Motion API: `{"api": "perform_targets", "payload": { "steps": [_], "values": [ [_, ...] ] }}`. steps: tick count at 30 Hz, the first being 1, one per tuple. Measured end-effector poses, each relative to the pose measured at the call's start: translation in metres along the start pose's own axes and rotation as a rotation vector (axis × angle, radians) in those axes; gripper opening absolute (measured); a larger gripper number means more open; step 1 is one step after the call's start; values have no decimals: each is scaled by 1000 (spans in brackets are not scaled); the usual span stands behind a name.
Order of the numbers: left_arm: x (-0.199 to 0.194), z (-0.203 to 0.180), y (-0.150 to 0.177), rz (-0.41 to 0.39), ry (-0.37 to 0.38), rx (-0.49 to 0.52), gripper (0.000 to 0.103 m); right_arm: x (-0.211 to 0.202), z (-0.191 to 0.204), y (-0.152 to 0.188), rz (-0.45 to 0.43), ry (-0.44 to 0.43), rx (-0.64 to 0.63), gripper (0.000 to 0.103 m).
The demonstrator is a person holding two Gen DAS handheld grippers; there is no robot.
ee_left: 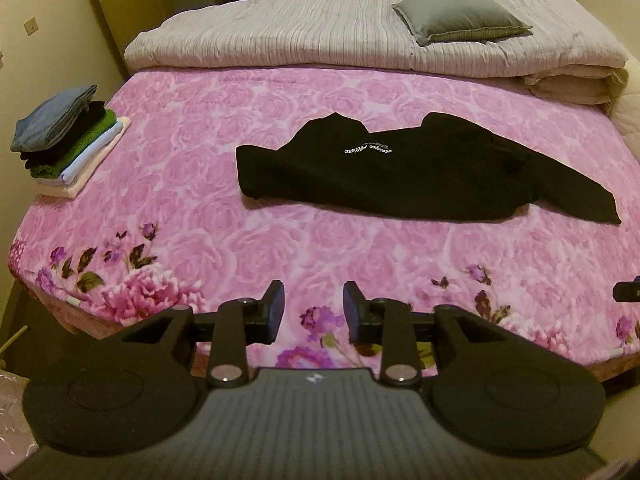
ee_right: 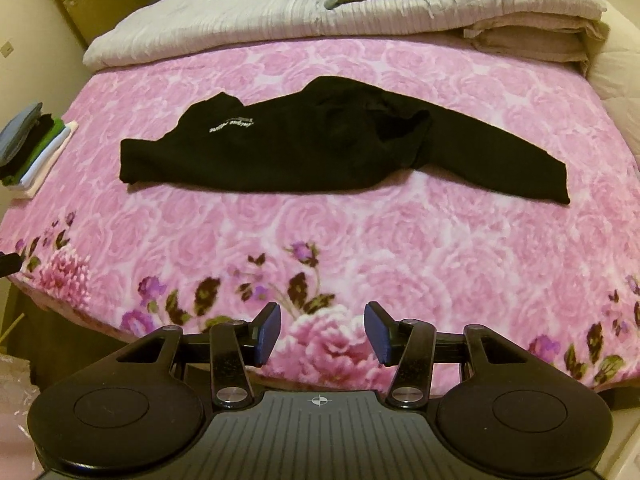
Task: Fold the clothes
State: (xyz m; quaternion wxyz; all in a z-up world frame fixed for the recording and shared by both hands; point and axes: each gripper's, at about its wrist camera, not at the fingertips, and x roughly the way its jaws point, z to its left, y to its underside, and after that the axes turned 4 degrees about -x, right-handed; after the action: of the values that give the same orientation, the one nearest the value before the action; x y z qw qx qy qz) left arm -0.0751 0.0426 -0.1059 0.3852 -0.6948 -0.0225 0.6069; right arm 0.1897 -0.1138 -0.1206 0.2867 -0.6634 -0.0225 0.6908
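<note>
At the bottom of the left wrist view the left gripper (ee_left: 314,310) sits low over the near edge of the pink floral blanket (ee_left: 248,248); its jaws stand parted with a clear gap between the blue pads, nothing between them and nothing touched. In the right wrist view the right gripper (ee_right: 322,334) is likewise at the bottom centre of the frame, jaws spread a little wider, the pads apart and empty above the printed flowers of the blanket (ee_right: 360,240); a dark tip at the right edge of the left view is probably the other gripper, though too little shows to be sure.

Further up, in the middle of both frames, lies the black sweatshirt (ee_left: 400,172), well apart from both grippers; its long axis runs across the frame from left to right, one straight edge at the left, and a sleeve trailing down toward the lower right (ee_right: 500,168); small white lettering on it reads upside down, and two points of cloth rise along the far edge; it lies flat but loosely bunched.

At the left edge of the frame, beside the blanket's border, stands a stack of folded clothes (ee_left: 68,136), grey-blue on top, then black, green, pale blue and cream (ee_right: 32,148).

Farthest, across the top, a rolled pale quilt (ee_left: 300,36) spans the bed; a grey cushion (ee_left: 460,20) rests on it at upper right.
</note>
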Motion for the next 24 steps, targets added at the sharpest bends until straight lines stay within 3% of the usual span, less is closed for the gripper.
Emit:
{"api": "perform_targets", "payload": {
  "steps": [6, 12, 18, 24],
  "values": [
    [30, 31, -25, 11, 42, -20, 28, 16, 1, -20, 6, 38, 45, 50],
    [80, 91, -69, 54, 89, -82, 28, 39, 1, -51, 1, 94, 141, 50],
    [141, 132, -124, 131, 122, -44, 29, 68, 12, -76, 20, 144, 245, 50],
    [198, 143, -157, 190, 150, 36, 32, 103, 34, -89, 67, 166, 326, 50]
  ]
}}
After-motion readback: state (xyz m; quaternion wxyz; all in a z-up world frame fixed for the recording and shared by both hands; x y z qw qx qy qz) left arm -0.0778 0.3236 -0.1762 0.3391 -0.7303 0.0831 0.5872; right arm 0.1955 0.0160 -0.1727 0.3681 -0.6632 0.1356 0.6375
